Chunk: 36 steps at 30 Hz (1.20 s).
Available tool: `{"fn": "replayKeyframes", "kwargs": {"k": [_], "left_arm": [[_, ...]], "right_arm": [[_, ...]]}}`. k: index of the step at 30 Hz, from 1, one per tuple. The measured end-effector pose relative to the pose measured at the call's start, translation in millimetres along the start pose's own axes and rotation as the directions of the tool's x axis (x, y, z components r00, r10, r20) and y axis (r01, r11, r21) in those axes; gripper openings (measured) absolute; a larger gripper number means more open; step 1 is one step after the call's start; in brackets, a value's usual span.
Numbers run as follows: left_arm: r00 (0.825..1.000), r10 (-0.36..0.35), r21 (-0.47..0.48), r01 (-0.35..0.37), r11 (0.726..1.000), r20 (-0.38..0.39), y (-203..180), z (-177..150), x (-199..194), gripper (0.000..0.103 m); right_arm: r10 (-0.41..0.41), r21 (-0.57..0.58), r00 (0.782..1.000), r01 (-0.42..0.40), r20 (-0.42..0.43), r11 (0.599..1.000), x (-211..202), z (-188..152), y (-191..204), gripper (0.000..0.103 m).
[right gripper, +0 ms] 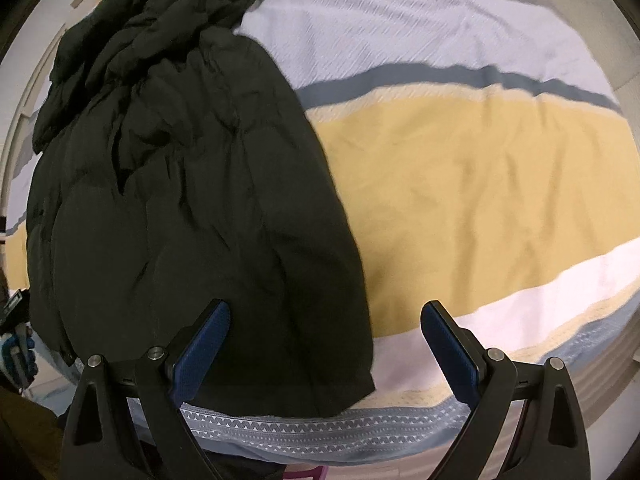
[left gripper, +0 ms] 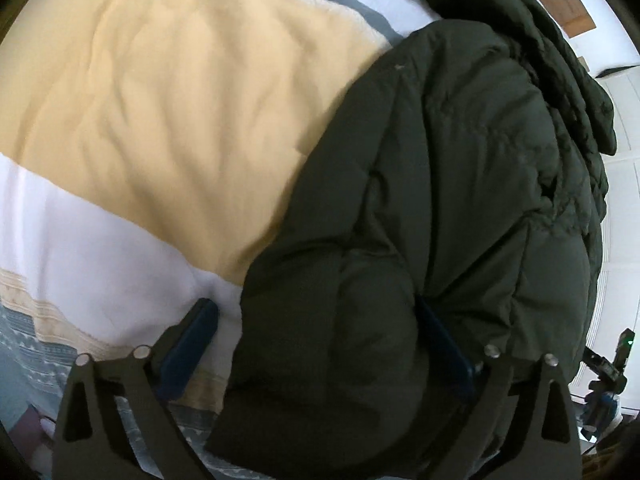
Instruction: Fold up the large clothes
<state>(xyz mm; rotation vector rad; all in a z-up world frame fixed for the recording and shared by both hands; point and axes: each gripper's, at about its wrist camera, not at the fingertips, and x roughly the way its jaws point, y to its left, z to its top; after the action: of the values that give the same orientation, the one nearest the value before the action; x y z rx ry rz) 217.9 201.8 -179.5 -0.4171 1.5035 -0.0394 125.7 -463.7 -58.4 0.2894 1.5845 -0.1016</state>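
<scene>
Your left hand-held gripper (left gripper: 316, 344) is spread wide around the hem of the dark green quilted puffer jacket (left gripper: 448, 200), which fills 3 o'clock on the striped yellow, white and blue bedspread (left gripper: 160, 120). Your right hand-held gripper (right gripper: 326, 340) gapes wide, gripping nothing, the jacket's hem corner between its fingers.

You are looking down on a bed spread with a striped blanket (right gripper: 460, 184), its bands running white, grey-blue and pale yellow, with a patterned blue border along the near edge. Beyond the bed stand a wooden headboard (left gripper: 568, 4) and white panelled doors (left gripper: 624, 128).
</scene>
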Motion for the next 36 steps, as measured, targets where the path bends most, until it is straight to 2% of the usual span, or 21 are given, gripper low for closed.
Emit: {"fn": "replayKeyframes", "kwargs": {"k": [5, 14, 17, 22, 26, 27, 29, 30, 31, 34, 36], "left_arm": [[0.999, 0.032, -0.001, -0.032, 1.0, -0.017, -6.7, -0.3, 5.7, 0.103], [0.997, -0.049, -0.035, 0.047, 0.998, -0.062, -1.7, -17.3, 2.4, 0.103], [0.993, -0.088, -0.045, 0.085, 0.995, -0.073, -5.9, -27.5, 4.5, 0.101], [0.989, -0.127, -0.071, 0.122, 0.99, -0.074, -5.1, -36.3, 6.1, 0.091], [0.988, -0.14, -0.114, 0.132, 0.985, -0.066, -2.2, -38.8, 0.9, 0.076], [0.987, -0.147, -0.128, 0.138, 0.982, -0.063, -2.0, -41.0, -0.5, 0.069], [0.985, -0.165, -0.145, 0.155, 0.977, -0.059, -2.7, -47.3, -2.4, 0.053], [0.981, -0.186, -0.155, 0.176, 0.972, -0.055, -4.2, -49.0, -4.1, 0.038], [0.979, -0.195, -0.159, 0.185, 0.97, -0.051, -3.2, -48.0, -11.6, 0.029], [0.98, -0.192, -0.131, 0.184, 0.974, -0.05, -10.8, -48.6, -20.0, 0.015], [0.981, -0.187, -0.118, 0.18, 0.977, -0.051, -16.9, -48.5, -25.8, 0.013]], "right_arm": [[0.087, 0.022, 0.996, -0.086, -0.032, 0.996, 21.7, -0.1, -5.0, 0.095], [0.243, 0.066, 0.965, -0.238, -0.099, 0.969, 52.4, -7.6, -5.6, 0.095], [0.261, 0.05, 0.957, -0.257, -0.126, 0.965, 55.9, -10.0, -1.5, 0.095], [0.284, 0.057, 0.947, -0.278, -0.148, 0.959, 60.9, -12.3, -1.7, 0.077], [0.31, 0.072, 0.937, -0.302, -0.159, 0.951, 60.6, -14.7, 0.3, 0.061], [0.315, 0.074, 0.935, -0.307, -0.162, 0.949, 60.5, -14.2, 1.4, 0.059], [0.323, 0.073, 0.932, -0.315, -0.166, 0.946, 60.8, -12.8, 5.7, 0.047], [0.326, 0.069, 0.93, -0.319, -0.169, 0.945, 59.7, -13.0, 8.4, 0.044], [0.327, 0.061, 0.929, -0.321, -0.173, 0.945, 58.5, -13.5, 11.3, 0.038], [0.32, 0.032, 0.931, -0.319, -0.175, 0.947, 51.8, -11.1, 23.1, 0.024], [0.321, 0.021, 0.932, -0.322, -0.167, 0.947, 46.9, -9.3, 29.2, 0.019]]}}
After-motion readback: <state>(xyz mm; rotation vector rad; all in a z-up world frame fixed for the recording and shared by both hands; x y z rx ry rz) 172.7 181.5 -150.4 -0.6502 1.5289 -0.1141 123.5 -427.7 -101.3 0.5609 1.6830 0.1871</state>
